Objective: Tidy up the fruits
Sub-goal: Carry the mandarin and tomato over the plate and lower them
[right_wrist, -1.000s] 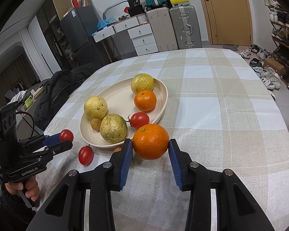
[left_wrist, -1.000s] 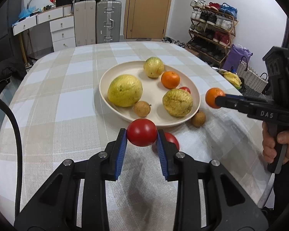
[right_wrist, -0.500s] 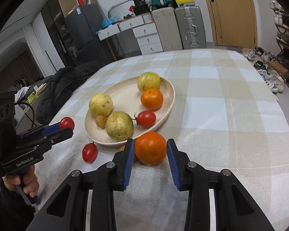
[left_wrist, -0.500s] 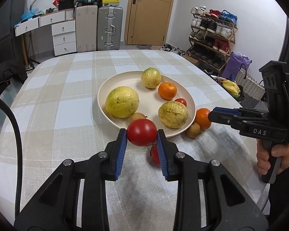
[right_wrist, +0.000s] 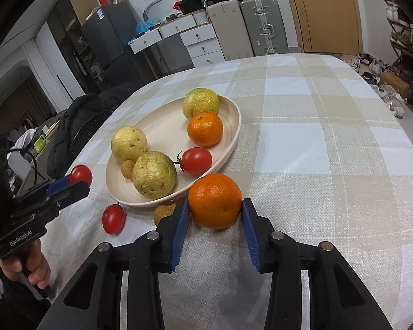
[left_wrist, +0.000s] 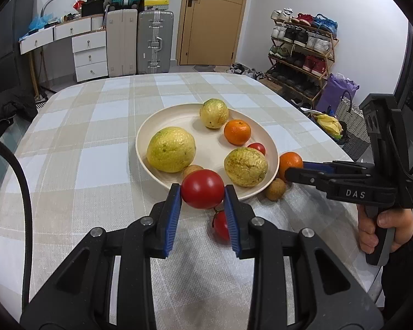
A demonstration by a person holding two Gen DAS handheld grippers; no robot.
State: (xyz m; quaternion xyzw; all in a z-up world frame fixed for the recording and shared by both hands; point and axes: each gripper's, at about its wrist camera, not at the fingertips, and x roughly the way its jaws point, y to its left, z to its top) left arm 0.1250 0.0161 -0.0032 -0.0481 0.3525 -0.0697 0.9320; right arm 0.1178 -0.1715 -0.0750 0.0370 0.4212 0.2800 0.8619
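Note:
My left gripper (left_wrist: 203,192) is shut on a red tomato (left_wrist: 202,188) and holds it just above the near rim of the cream plate (left_wrist: 148,134). My right gripper (right_wrist: 214,214) stands around an orange (right_wrist: 214,199) that rests on the tablecloth beside the plate (right_wrist: 231,126); small gaps show between the blue pads (right_wrist: 180,220) and the fruit. On the plate lie three yellow-green guavas, an orange (right_wrist: 205,129), a tomato (right_wrist: 197,160) and a small brown longan (right_wrist: 128,168). Another tomato (right_wrist: 113,218) and a longan (right_wrist: 163,213) lie on the cloth.
The round table has a checked cloth (left_wrist: 77,137). Behind it stand suitcases (left_wrist: 154,44), white drawers (left_wrist: 89,55) and a door. A shoe rack (left_wrist: 303,52) and a basket with bananas (left_wrist: 330,126) are to the right. A dark jacket (right_wrist: 79,126) lies left of the table.
My right gripper lowered the orange to the cloth beside the plate and its jaws have spread off it. My left gripper pulled back a little with the tomato.

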